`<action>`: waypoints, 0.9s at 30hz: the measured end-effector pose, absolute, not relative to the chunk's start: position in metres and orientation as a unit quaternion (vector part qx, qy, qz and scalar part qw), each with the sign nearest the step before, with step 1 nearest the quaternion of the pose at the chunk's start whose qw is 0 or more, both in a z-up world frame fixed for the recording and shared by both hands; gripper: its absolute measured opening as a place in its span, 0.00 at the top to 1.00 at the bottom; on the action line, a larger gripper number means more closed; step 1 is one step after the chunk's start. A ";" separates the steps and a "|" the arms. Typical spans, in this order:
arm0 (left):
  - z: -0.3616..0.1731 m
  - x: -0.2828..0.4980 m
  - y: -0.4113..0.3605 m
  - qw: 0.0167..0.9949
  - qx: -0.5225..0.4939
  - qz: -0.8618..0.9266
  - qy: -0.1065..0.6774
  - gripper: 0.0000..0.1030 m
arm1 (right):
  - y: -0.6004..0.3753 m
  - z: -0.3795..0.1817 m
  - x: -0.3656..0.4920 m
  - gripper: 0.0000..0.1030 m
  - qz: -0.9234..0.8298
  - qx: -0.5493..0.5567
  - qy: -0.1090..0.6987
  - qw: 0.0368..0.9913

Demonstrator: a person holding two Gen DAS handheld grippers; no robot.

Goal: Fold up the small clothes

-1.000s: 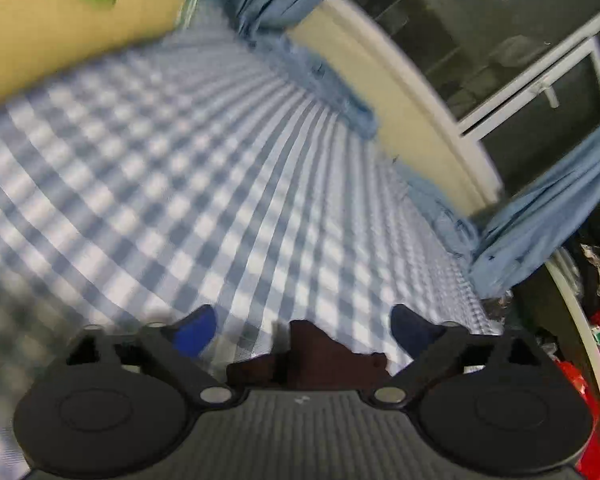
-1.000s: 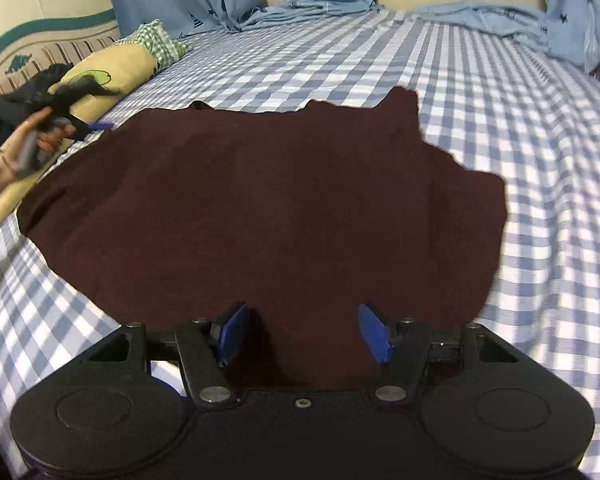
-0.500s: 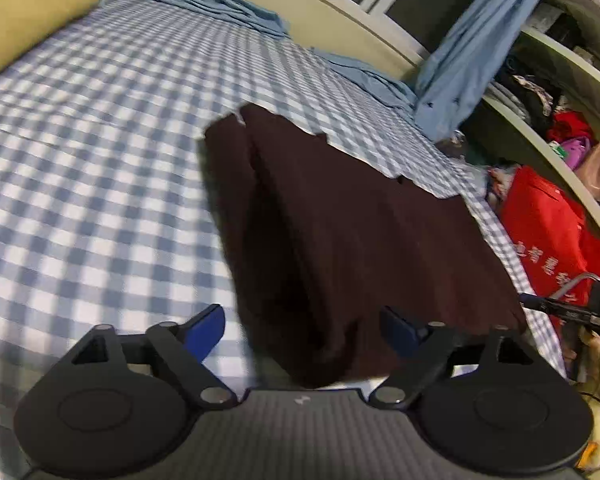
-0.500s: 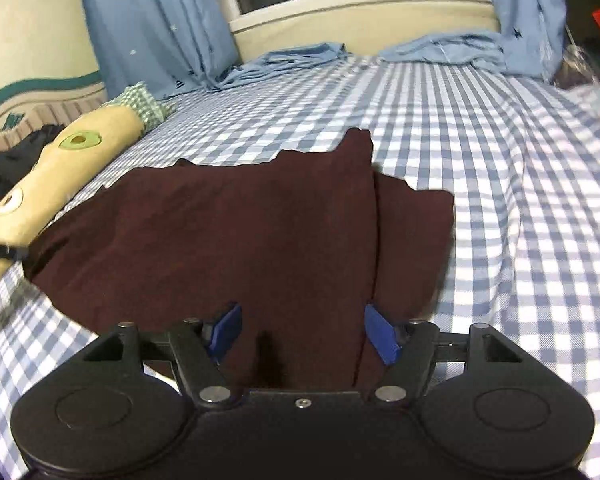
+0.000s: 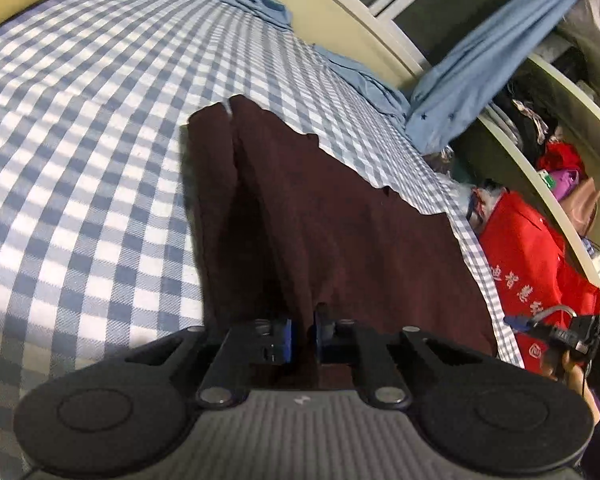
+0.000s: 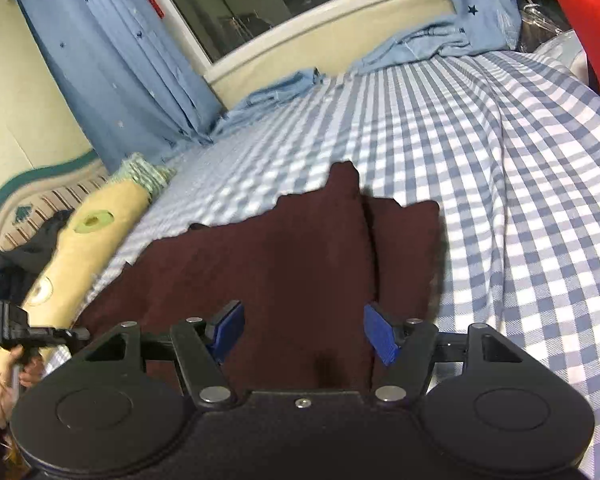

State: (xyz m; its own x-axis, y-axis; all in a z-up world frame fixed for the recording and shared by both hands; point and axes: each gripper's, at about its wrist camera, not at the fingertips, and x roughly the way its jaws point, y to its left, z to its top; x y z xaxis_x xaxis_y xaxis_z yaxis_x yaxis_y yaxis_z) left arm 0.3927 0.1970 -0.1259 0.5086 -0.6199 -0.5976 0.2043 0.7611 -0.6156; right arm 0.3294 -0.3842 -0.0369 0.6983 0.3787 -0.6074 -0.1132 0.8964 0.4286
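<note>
A dark maroon garment (image 5: 340,224) lies on the blue-and-white checked bed (image 5: 80,160), with one side folded over along a lengthwise crease. My left gripper (image 5: 303,336) is shut on the near edge of the garment, cloth pinched between its blue pads. In the right wrist view the same garment (image 6: 268,264) spreads in front of my right gripper (image 6: 304,332), which is open with its blue pads over the near edge, holding nothing. The other gripper shows at the far left of that view (image 6: 20,332).
A yellow avocado-print pillow (image 6: 84,248) lies along the bed's left side. Blue curtains (image 6: 132,64) and crumpled blue cloth (image 6: 284,88) lie by the window. A red bag (image 5: 532,256) and cluttered shelves (image 5: 560,128) stand past the bed's right edge.
My left gripper has closed on the garment's near edge; it was open half a second ago. One side of the garment has been folded over. The right gripper stays open.
</note>
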 end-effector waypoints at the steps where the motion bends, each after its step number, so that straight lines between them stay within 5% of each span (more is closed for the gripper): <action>1: -0.127 0.392 0.197 0.837 -0.236 -0.240 0.430 0.90 | -0.380 -0.041 0.331 0.36 0.127 0.163 0.370 0.906; 6: -0.136 0.390 0.207 0.832 -0.242 -0.232 0.442 0.90 | -0.375 -0.064 0.335 0.49 0.105 0.123 0.393 0.905; 10: -0.139 0.394 0.203 0.830 -0.221 -0.228 0.460 0.92 | -0.351 -0.072 0.334 0.90 0.123 0.041 0.424 0.896; 12: -0.133 0.394 0.199 0.834 -0.211 -0.227 0.457 0.93 | -0.344 -0.070 0.333 0.97 0.116 0.033 0.425 0.897; 21: -0.136 0.394 0.194 0.841 -0.186 -0.205 0.465 0.89 | -0.347 -0.081 0.327 0.96 0.089 0.029 0.436 0.895; 22: -0.133 0.393 0.197 0.840 -0.199 -0.204 0.462 0.76 | -0.346 -0.080 0.326 0.94 0.083 0.029 0.435 0.896; 23: -0.130 0.390 0.200 0.838 -0.211 -0.204 0.460 0.37 | -0.345 -0.078 0.325 0.89 0.083 0.036 0.432 0.897; 24: -0.124 0.386 0.203 0.841 -0.217 -0.197 0.454 0.16 | -0.346 -0.073 0.321 0.68 0.085 0.041 0.429 0.899; 25: -0.116 0.378 0.205 0.854 -0.218 -0.179 0.436 0.04 | -0.347 -0.067 0.314 0.46 0.088 0.043 0.419 0.903; 27: -0.097 0.365 0.205 0.881 -0.195 -0.145 0.405 0.01 | -0.347 -0.051 0.297 0.39 0.094 0.035 0.395 0.913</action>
State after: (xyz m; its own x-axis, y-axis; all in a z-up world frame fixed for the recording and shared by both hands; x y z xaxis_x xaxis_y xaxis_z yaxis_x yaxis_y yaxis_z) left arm 0.3654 0.2048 -0.0970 0.6300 -0.4132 -0.6576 0.0975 0.8821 -0.4609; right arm 0.2967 -0.3466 -0.0506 0.6708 0.1985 -0.7145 -0.1436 0.9800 0.1375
